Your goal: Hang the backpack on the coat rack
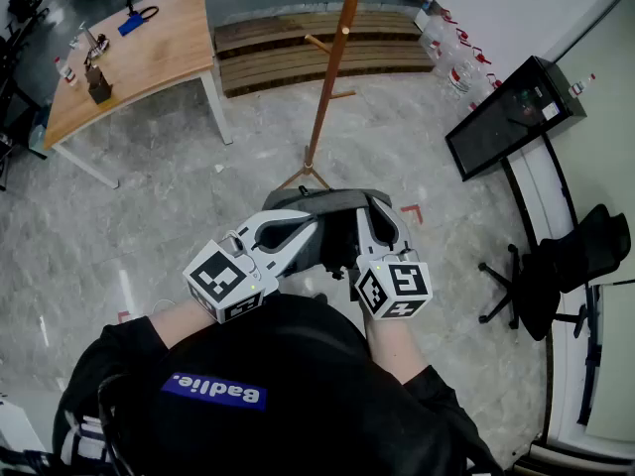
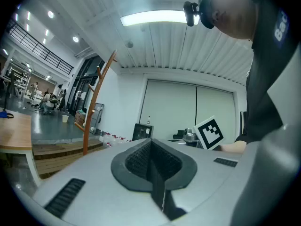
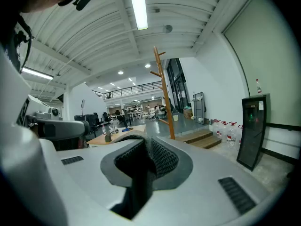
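The dark grey backpack [image 1: 316, 202] hangs between both grippers just in front of my body, low over the floor. My left gripper [image 1: 316, 234] comes in from the left and is shut on a thin dark strap [image 2: 157, 182] of the backpack. On the right side, my right gripper [image 1: 377, 206] is shut on a dark strap [image 3: 136, 173], with grey fabric lying over its jaws. The wooden coat rack [image 1: 327, 77] stands straight ahead, its foot just beyond the backpack. Its pole also shows in the left gripper view [image 2: 96, 107] and the right gripper view [image 3: 164, 93].
A wooden table [image 1: 129, 48] with small items stands far left. Low wooden steps [image 1: 298, 43] lie behind the rack, with several water bottles [image 1: 451, 53] beside them. At the right are a black panel [image 1: 506, 117] and an office chair [image 1: 566, 266].
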The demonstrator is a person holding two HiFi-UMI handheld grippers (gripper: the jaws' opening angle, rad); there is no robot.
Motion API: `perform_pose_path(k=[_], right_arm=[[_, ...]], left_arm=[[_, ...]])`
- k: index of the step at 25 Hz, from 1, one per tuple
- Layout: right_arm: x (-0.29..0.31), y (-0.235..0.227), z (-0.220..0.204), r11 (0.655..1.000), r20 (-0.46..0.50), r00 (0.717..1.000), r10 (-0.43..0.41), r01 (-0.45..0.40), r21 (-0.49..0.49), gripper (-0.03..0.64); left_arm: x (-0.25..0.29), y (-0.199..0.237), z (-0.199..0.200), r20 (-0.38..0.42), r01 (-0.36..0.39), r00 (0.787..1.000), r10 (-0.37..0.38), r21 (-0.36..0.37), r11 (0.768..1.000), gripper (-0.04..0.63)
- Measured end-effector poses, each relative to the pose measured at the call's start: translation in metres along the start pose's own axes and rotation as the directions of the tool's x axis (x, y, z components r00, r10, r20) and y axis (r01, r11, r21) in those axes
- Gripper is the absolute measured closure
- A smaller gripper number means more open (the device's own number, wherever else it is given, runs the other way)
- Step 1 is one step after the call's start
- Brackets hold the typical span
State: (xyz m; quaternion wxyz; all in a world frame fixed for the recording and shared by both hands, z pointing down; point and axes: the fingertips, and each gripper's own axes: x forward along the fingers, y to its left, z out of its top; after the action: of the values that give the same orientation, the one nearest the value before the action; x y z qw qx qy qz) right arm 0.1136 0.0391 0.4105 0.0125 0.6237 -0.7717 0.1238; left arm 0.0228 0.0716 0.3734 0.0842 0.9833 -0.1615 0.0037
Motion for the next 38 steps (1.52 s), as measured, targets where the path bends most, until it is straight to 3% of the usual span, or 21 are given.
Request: perform_pose_path(k=[17,22,32,38], right_arm=[[0.011,0.006,0.013,0.999,0.006,1.0,0.017,-0.017,-0.029,0.571],[0.023,0.021,0.025,0.999,0.019,1.0,0.014,-0.013,-0.052,0.571],[0.063,0.027,0.05,0.993,0.041,0.996,-0.082,0.085,-0.081,0.571],[0.108,0.017,0.07,0.993,0.011,0.999,-0.033,0.034,-0.114,0.571]], left_arm=[[-0.012,0.008,0.002,0.013,-0.009,1.0,0.009,-0.002,1.0,0.586],[-0.034,0.026,0.005,0.025,-0.014,1.0,0.015,-0.012,1.0,0.586],[-0.065,0.071,0.011,0.063,0.021,0.998,-0.018,-0.036,0.999,0.586],[-0.038,0.094,0.007,0.056,0.006,0.998,-0.003,-0.057,0.998,0.586]])
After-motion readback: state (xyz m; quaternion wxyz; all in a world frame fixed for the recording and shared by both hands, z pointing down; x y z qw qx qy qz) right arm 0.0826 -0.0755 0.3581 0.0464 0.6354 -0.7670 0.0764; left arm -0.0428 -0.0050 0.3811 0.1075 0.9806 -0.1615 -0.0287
